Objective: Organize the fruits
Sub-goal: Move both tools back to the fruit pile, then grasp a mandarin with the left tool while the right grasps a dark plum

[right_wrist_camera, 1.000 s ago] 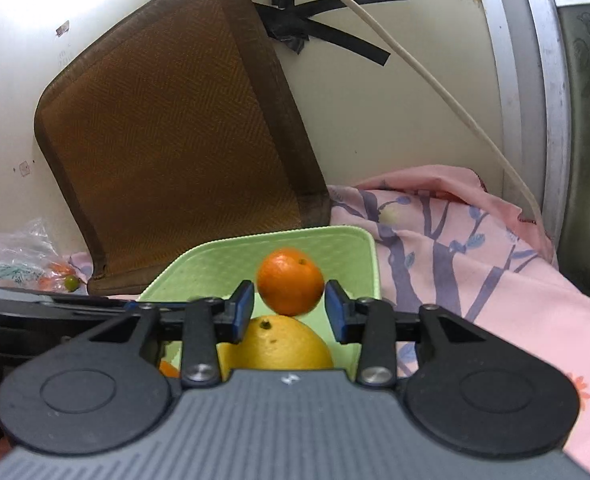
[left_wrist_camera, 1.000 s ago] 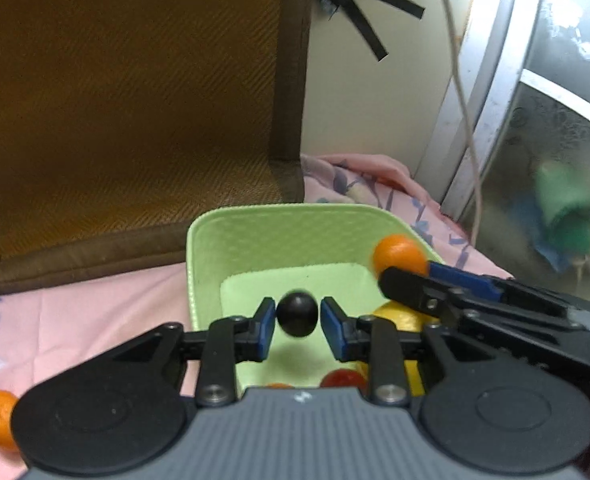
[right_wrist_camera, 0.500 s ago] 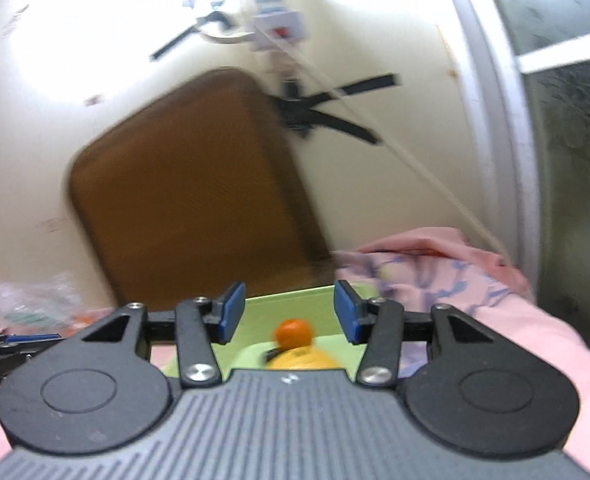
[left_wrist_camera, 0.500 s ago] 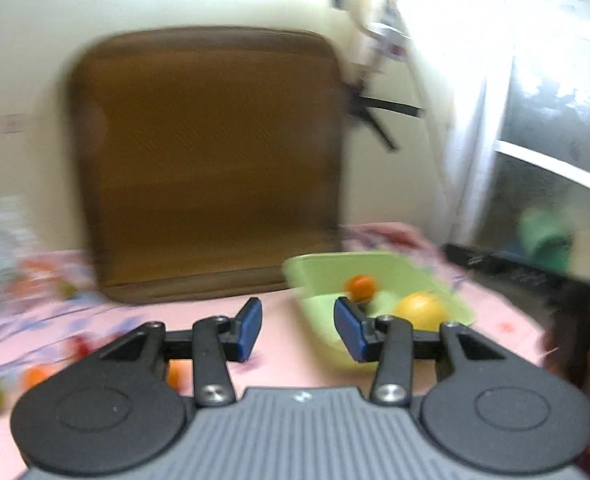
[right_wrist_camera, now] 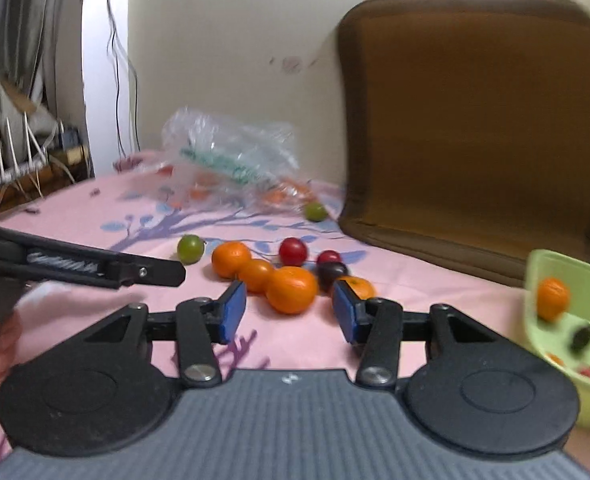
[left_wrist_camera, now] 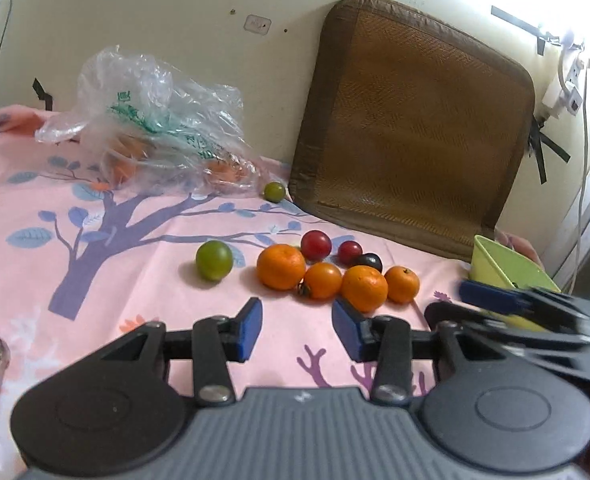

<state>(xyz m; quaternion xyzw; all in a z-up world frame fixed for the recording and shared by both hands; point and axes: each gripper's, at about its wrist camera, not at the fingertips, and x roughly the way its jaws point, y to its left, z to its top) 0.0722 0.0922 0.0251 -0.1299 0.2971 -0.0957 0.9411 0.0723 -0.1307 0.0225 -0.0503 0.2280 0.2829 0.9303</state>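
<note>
Green plum (left_wrist_camera: 214,260) lay far left, apart from pile. Left gripper (left_wrist_camera: 297,328) stood wide open, empty, above cloth (left_wrist_camera: 95,280), near side of pile. Oranges (left_wrist_camera: 281,266) touched each other in tight cluster, red plums (left_wrist_camera: 315,245) and dark plum (left_wrist_camera: 369,261) just behind. Right gripper (right_wrist_camera: 289,306) also wide open, empty, framing nearest orange (right_wrist_camera: 292,289). Bowl (right_wrist_camera: 567,272) at right already held some fruit. Judgement: take outer fruit first, centre it between pads, close gently; round fruit could roll and knock neighbours.
</note>
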